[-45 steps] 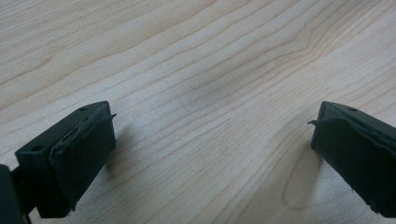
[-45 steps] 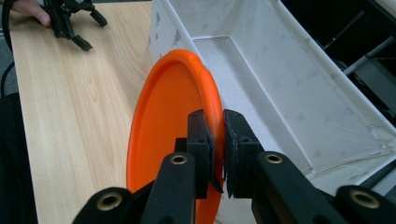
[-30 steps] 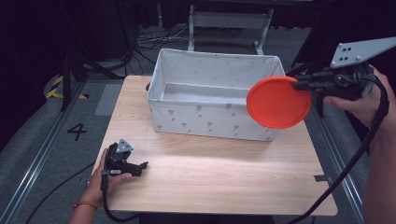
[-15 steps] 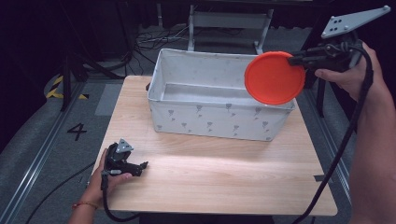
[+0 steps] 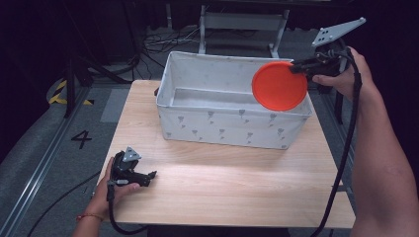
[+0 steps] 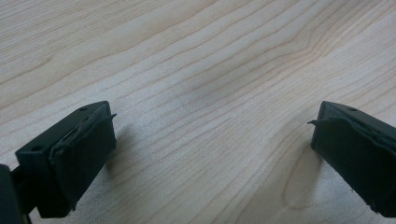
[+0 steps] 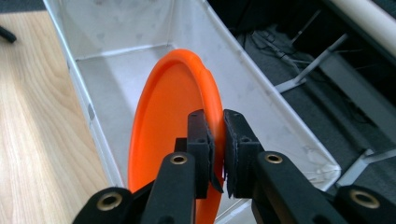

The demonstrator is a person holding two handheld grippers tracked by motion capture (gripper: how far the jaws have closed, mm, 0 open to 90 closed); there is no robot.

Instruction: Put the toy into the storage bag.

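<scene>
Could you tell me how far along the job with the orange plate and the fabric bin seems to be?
Done: the right gripper has its jaws clamped on the orange plate's rim and holds it on edge above the right end of the white fabric bin. In hand: carrying it over the bin's opening. Left, likely: lowering the plate inside and letting go. The left gripper rests open on the wooden table, holding nothing.

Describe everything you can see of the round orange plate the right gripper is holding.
The round orange plastic plate is a flat disc with a raised rim, plain and unmarked. It is held on edge, roughly upright, above the right end of the white fabric bin, over its opening. The right gripper pinches its rim between closed jaws. Nothing else appears to touch it.
</scene>
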